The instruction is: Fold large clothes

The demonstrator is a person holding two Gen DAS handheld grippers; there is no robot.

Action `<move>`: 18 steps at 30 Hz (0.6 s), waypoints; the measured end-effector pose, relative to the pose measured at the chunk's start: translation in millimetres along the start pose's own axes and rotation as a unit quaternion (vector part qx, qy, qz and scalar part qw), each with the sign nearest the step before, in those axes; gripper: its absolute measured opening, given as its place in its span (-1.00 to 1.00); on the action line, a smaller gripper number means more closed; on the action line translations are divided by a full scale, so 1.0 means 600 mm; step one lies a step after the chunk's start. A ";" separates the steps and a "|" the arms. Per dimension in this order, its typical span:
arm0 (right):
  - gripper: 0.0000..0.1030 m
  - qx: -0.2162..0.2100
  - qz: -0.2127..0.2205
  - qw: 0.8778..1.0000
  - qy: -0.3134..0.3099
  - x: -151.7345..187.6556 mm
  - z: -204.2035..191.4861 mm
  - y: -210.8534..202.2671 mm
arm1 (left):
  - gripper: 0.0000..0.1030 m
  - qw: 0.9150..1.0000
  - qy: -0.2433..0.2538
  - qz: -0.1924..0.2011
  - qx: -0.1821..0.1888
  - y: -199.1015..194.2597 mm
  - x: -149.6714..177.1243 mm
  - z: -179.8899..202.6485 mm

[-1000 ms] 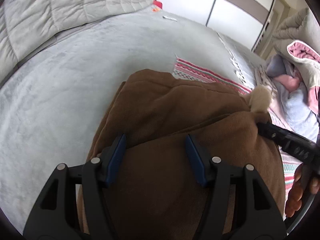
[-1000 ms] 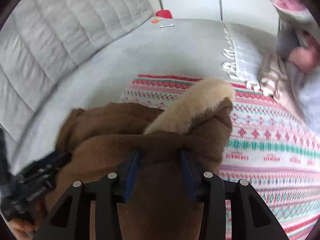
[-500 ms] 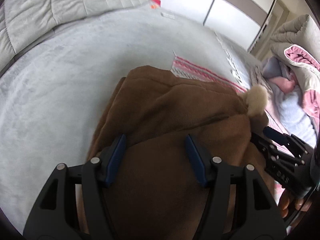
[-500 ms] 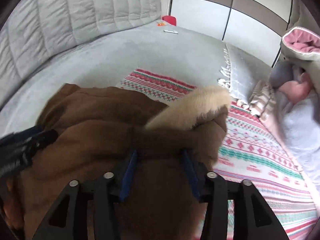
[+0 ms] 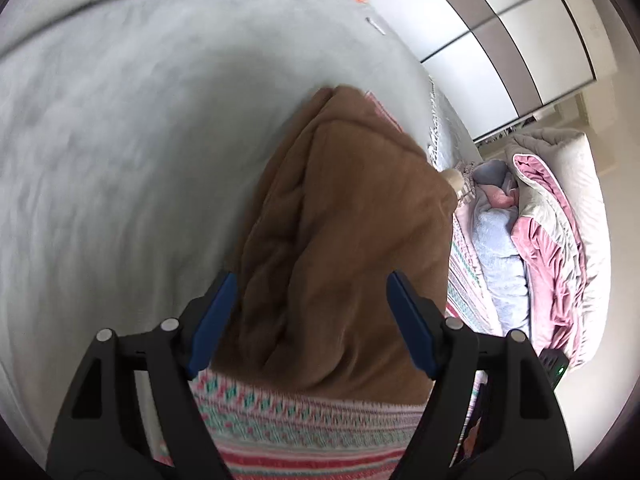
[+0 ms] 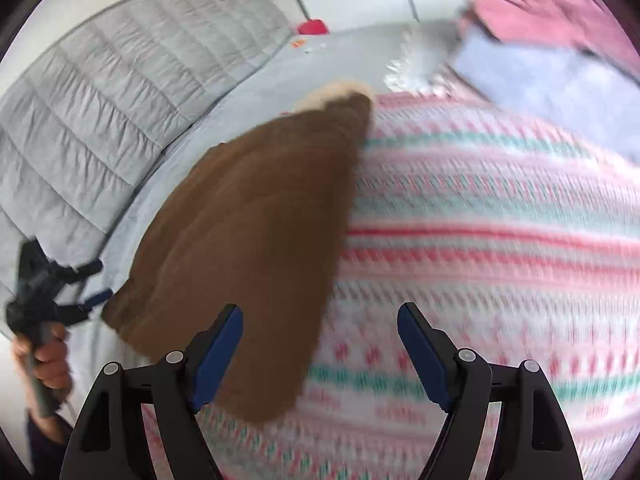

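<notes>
From the left wrist, the brown garment point(image 5: 344, 240) lies folded on the striped blanket point(image 5: 304, 420), its long axis running away from the left claw point(image 5: 310, 320), whose jaws are opening astride its near end, pads clear.

From the right wrist, the garment sits up and left of the right claw point(image 6: 320, 352), also opening, empty; the left claw is nearer. No readable writing.
</notes>
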State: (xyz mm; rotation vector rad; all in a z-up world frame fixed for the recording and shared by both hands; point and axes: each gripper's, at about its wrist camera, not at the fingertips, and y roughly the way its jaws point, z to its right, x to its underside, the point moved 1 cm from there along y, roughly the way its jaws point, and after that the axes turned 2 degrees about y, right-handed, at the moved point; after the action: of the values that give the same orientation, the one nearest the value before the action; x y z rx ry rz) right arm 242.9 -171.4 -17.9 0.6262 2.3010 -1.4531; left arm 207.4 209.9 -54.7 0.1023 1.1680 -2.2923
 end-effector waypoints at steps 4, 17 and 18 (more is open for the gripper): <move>0.57 -0.015 0.022 0.999 0.031 0.037 0.050 -0.042 | 0.51 1.000 -0.007 -0.011 0.021 -0.003 0.030 -0.009; 0.58 -0.026 0.005 0.996 0.081 0.062 0.107 -0.017 | 0.58 0.999 -0.005 -0.035 0.017 0.057 0.057 -0.034; 0.58 -0.030 0.003 0.996 0.083 0.065 0.105 -0.012 | 0.59 0.999 0.000 -0.039 0.018 0.064 0.060 -0.030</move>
State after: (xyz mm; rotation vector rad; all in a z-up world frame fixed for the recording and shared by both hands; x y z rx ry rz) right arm 209.5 -224.6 -58.5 0.7621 2.4550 -1.3698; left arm 193.5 189.6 -104.9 0.0712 1.1489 -2.3813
